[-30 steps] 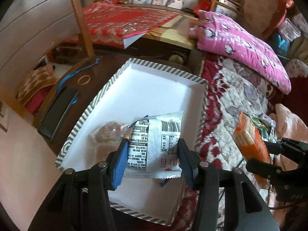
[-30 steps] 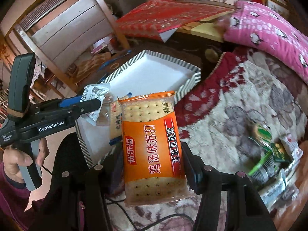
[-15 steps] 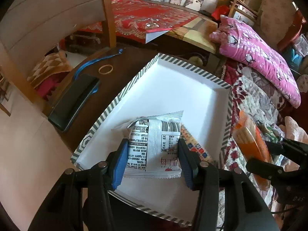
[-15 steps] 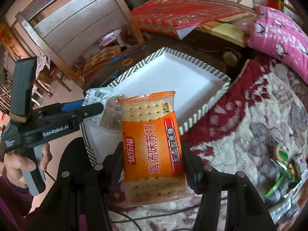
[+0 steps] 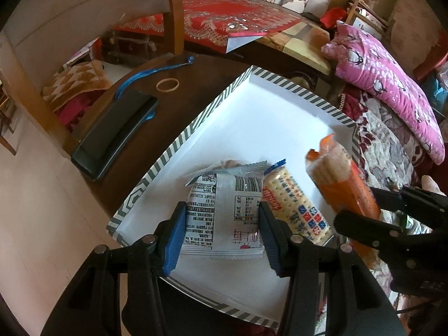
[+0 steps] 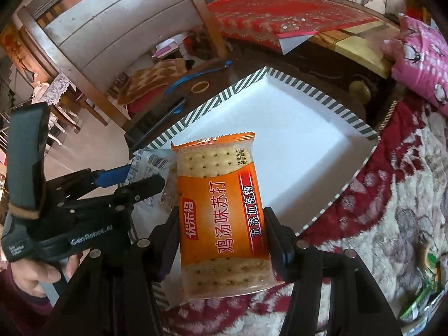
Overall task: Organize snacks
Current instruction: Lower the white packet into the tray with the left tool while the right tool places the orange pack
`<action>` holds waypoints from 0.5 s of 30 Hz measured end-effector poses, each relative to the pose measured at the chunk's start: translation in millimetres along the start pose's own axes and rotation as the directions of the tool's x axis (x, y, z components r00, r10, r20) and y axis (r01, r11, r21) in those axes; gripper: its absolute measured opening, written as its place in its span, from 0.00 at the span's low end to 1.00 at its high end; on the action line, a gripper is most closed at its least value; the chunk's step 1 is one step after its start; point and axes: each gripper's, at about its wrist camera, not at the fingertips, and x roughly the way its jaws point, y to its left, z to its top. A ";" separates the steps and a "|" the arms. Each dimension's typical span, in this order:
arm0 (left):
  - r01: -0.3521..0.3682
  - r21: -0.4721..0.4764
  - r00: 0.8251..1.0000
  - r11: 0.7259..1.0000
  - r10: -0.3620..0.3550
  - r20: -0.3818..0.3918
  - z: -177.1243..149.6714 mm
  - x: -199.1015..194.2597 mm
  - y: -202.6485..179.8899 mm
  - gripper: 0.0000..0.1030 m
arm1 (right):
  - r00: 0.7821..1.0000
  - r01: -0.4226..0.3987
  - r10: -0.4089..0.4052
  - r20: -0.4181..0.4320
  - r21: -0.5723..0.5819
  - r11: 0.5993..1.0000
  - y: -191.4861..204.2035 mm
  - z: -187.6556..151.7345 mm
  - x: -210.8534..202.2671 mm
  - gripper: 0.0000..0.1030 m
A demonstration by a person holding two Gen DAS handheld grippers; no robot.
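Observation:
A white tray with a grey-striped rim [image 5: 282, 79] [image 6: 316, 95] lies on a dark table. My left gripper [image 5: 222, 224] is shut on a white snack packet [image 5: 224, 210] held over the tray's near end. A cracker pack with blue print [image 5: 294, 204] lies in the tray beside it, and a brownish snack peeks out behind the white packet. My right gripper [image 6: 221, 238] is shut on an orange cracker pack [image 6: 221, 210] [image 5: 344, 184], held above the tray's near right edge. The left gripper [image 6: 126, 179] shows at the left of the right wrist view, a hand on its grip.
A black phone [image 5: 114, 131], a blue lanyard [image 5: 151, 74] and a rubber band [image 5: 167, 84] lie on the table left of the tray. A flowered blanket [image 6: 392, 210] with several green snack packets [image 6: 422, 288] lies to the right. A pink pillow [image 5: 389, 89] sits behind.
Both grippers have moved over the tray, still shut on their packets. The orange pack now hangs over the tray's right edge. A blue-print cracker pack has come into view beside the white packet.

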 end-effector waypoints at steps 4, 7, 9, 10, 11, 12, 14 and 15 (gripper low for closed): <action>0.000 -0.005 1.000 1.000 0.000 -0.009 -0.5 5.1 4.2 0.48 | 1.000 0.000 0.000 -0.024 0.002 1.000 -0.2 3.8 14.8 0.59; -0.001 -0.008 1.000 1.000 0.001 -0.012 -0.4 7.2 5.7 0.48 | 0.999 -0.002 0.003 -0.040 0.009 1.000 -0.8 5.1 24.4 0.59; -0.002 -0.011 1.000 1.000 0.002 -0.014 -0.3 9.0 6.9 0.48 | 0.999 -0.002 0.003 -0.051 0.012 1.000 -1.3 5.4 30.4 0.59; -0.003 -0.010 1.000 1.000 0.003 -0.016 -0.2 10.0 6.8 0.48 | 0.998 -0.001 0.002 -0.056 0.012 1.000 -1.3 5.4 33.2 0.59; -0.004 -0.009 1.000 1.000 0.004 -0.017 -0.3 10.7 6.3 0.48 | 0.998 0.000 0.000 -0.060 0.012 1.000 -1.1 5.9 36.2 0.59; -0.007 -0.007 1.000 1.000 0.007 -0.016 -0.4 11.0 5.7 0.48 | 0.998 0.001 0.000 -0.065 0.014 1.000 -1.2 6.2 39.5 0.59; -0.011 -0.002 1.000 1.000 0.011 -0.014 -0.5 11.5 5.1 0.48 | 0.998 0.001 0.000 -0.068 0.016 1.000 -1.1 7.2 42.8 0.59; -0.012 -0.002 1.000 1.000 0.012 -0.014 -0.6 12.0 4.9 0.48 | 0.998 0.004 -0.003 -0.069 0.016 1.000 -0.4 7.5 44.4 0.59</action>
